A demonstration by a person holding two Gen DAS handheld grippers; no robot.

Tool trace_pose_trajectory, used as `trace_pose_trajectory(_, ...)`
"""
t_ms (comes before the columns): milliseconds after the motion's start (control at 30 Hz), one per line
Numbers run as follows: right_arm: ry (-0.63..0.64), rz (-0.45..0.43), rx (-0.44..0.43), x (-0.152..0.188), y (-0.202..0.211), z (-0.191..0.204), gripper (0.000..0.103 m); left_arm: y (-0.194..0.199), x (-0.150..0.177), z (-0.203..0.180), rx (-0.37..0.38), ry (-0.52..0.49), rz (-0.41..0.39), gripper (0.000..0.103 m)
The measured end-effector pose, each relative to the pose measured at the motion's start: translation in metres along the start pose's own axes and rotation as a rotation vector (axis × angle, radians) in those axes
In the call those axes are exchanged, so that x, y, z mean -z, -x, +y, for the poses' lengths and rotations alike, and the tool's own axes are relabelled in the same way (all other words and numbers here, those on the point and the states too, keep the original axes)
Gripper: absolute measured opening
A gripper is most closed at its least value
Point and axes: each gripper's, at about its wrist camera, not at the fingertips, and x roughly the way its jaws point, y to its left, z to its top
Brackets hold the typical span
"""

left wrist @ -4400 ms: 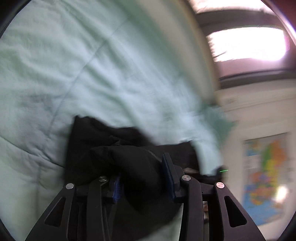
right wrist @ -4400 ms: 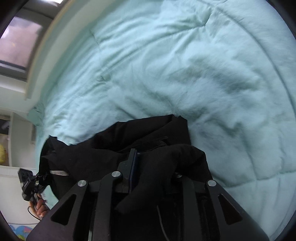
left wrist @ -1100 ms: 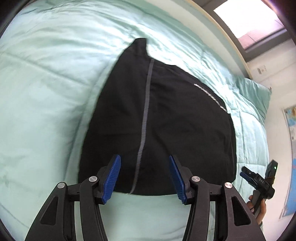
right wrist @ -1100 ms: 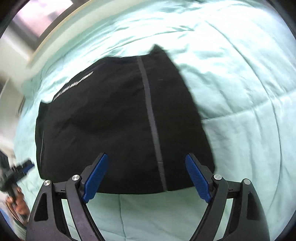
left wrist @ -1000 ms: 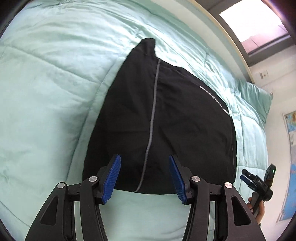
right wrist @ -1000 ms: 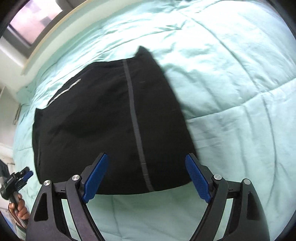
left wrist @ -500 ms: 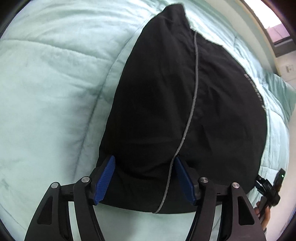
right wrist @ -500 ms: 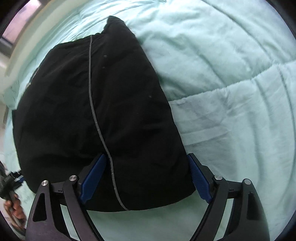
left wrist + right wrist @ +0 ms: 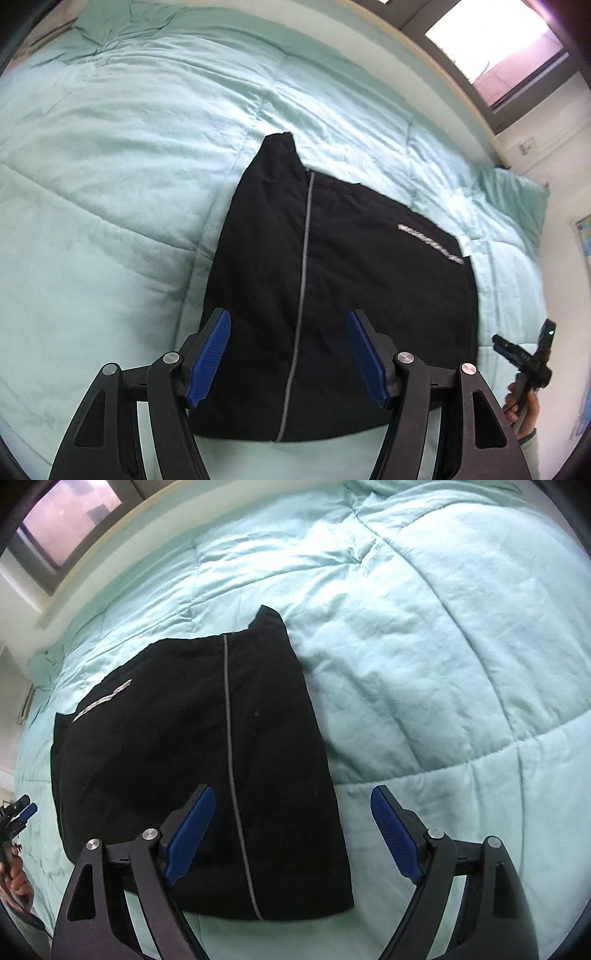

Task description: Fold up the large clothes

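Black: one folded garment (image 9: 347, 295), two open-jawed grippers (image 9: 290, 356) (image 9: 293, 834).

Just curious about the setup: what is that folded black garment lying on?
The folded black garment lies flat on a pale green quilted comforter, which shows on every side of it. Whatever is beneath the garment itself, or under the comforter, is covered and cannot be seen.

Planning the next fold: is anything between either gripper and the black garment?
Nothing visible. The black garment lies flat on the green quilt, below the open left gripper and right gripper.
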Motion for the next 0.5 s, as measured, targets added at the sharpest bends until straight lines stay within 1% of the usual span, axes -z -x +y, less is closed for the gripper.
trace_pose_trajectory(33,-0.008,0.005,-0.009,0.005,0.002,-0.001,0.088,-0.006,-0.003,0.001,0.005,0.012,0.01,0.068)
trace_pose_trajectory(67,-0.012,0.006,-0.034,0.003,0.001,0.0,0.088,-0.007,-0.003,0.004,0.023,0.023,0.019,0.068)
trace_pose_trajectory(100,-0.007,0.002,-0.045,0.002,-0.001,0.005,0.088,-0.008,-0.007,0.003,0.054,0.035,0.026,0.067)
trace_pose_trajectory(167,0.027,-0.018,-0.065,-0.002,0.003,0.022,0.088,-0.006,-0.012,-0.009,0.117,0.026,0.008,0.068)
trace_pose_trajectory(200,0.045,-0.028,-0.079,-0.004,0.003,0.031,0.088,-0.009,-0.017,-0.023,0.157,0.004,0.0,0.068)
trace_pose_trajectory(233,0.062,-0.038,-0.097,-0.007,0.002,0.047,0.088,-0.014,-0.02,-0.035,0.18,-0.015,0.007,0.068)
trace_pose_trajectory(300,0.106,-0.046,-0.161,-0.011,-0.001,0.081,0.088,-0.031,-0.027,-0.064,0.214,-0.067,0.035,0.068)
trace_pose_trajectory(333,0.141,-0.04,-0.182,-0.013,-0.007,0.1,0.088,-0.045,-0.028,-0.083,0.217,-0.11,0.055,0.068)
trace_pose_trajectory(367,0.18,-0.031,-0.18,-0.013,-0.014,0.119,0.088,-0.054,-0.028,-0.097,0.209,-0.145,0.07,0.068)
trace_pose_trajectory(433,0.261,-0.023,-0.145,-0.01,-0.025,0.15,0.085,-0.076,-0.023,-0.128,0.174,-0.237,0.1,0.068)
trace_pose_trajectory(467,0.322,-0.014,-0.103,-0.006,-0.039,0.17,0.08,-0.092,-0.02,-0.14,0.14,-0.271,0.116,0.068)
trace_pose_trajectory(500,0.348,-0.005,-0.08,-0.003,-0.047,0.176,0.077,-0.101,-0.019,-0.144,0.1,-0.279,0.12,0.067)
